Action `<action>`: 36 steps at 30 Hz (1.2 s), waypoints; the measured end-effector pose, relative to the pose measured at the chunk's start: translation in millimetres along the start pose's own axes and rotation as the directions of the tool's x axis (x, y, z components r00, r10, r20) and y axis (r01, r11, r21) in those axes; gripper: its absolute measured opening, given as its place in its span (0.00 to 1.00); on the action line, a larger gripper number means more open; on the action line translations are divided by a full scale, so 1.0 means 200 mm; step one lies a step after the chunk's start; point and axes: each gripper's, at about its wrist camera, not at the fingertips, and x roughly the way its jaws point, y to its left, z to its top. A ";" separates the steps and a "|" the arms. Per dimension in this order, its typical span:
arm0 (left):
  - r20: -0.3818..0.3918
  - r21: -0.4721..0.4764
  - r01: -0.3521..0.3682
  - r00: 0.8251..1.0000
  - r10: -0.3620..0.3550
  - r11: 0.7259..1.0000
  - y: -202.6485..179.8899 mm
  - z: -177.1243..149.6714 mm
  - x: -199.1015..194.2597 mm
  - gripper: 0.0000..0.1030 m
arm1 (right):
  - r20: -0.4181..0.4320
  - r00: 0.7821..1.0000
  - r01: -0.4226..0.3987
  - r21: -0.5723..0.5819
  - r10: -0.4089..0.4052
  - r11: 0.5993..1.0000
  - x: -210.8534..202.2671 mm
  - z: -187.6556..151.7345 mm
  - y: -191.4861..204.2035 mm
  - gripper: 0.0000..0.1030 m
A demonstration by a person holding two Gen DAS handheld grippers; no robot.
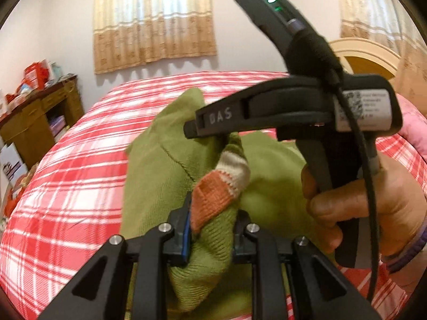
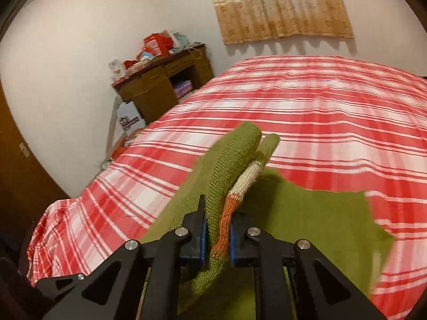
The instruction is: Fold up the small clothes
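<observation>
A small green knit sweater [image 1: 160, 170] with an orange and cream striped cuff [image 1: 221, 186] lies bunched on the red plaid bed [image 1: 66, 186]. My left gripper [image 1: 213, 229] is shut on a fold of the sweater by the cuff. The right gripper's body [image 1: 307, 106] crosses the left wrist view just above, held by a hand [image 1: 373, 200]. In the right wrist view my right gripper [image 2: 217, 232] is shut on the sweater [image 2: 307, 213] at the striped cuff [image 2: 234, 200], lifting it above the bed [image 2: 320, 106].
A wooden desk [image 2: 160, 80] piled with red boxes stands by the wall at the bed's far left corner. A curtain [image 2: 283, 8] hangs behind the bed. A cream headboard [image 1: 368, 56] and pink pillow [image 1: 413, 125] are at right.
</observation>
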 end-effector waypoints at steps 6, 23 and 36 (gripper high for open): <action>-0.014 0.059 0.047 0.999 -0.046 0.997 -0.20 0.01 0.06 0.21 | -0.001 0.997 0.072 0.029 -0.072 0.997 -0.13 -0.06 -0.22 0.12; -0.108 0.124 0.094 0.991 -0.081 0.988 -0.40 -0.04 0.14 0.23 | -0.022 0.996 0.090 0.216 -0.087 0.972 -0.17 -0.33 -0.66 0.12; -0.066 0.038 0.053 0.997 -0.050 0.998 0.11 -0.30 -0.31 0.46 | 0.038 0.975 0.202 0.282 -0.221 0.938 -0.70 -0.57 -0.53 0.22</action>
